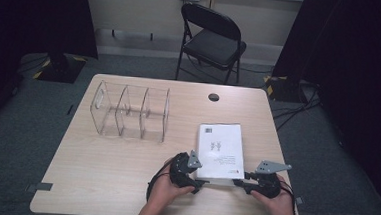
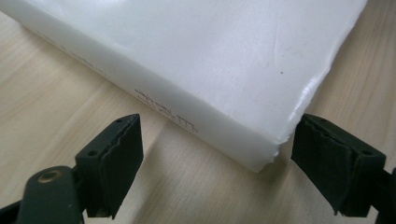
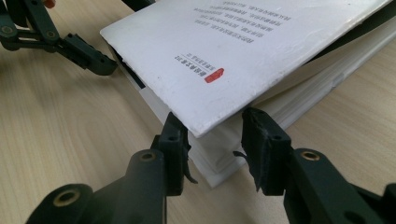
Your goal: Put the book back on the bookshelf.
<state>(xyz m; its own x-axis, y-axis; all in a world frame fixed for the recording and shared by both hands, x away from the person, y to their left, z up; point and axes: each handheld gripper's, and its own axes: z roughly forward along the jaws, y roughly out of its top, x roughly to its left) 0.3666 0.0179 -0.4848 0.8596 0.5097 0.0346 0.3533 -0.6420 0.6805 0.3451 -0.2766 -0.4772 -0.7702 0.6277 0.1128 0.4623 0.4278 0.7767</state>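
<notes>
A white book [image 1: 220, 149] lies flat on the table's near right part, printed cover up. My left gripper [image 1: 202, 184] sits at its near left corner; in the left gripper view it [image 2: 224, 163] is open, with the book's spine corner [image 2: 252, 149] between the wide-apart jaws and touching neither. At the near right corner is my right gripper [image 1: 238, 182]. It [image 3: 217, 140] is partly open, its jaws on either side of the corner of the cover [image 3: 224, 60]. The cover is raised off the pages [image 3: 219, 163] below.
A clear three-compartment organiser [image 1: 130, 111] stands empty at the table's left back. A round cable hole [image 1: 213, 97] is in the tabletop behind the book. A black folding chair [image 1: 212, 38] stands beyond the far edge. Black curtains flank the room.
</notes>
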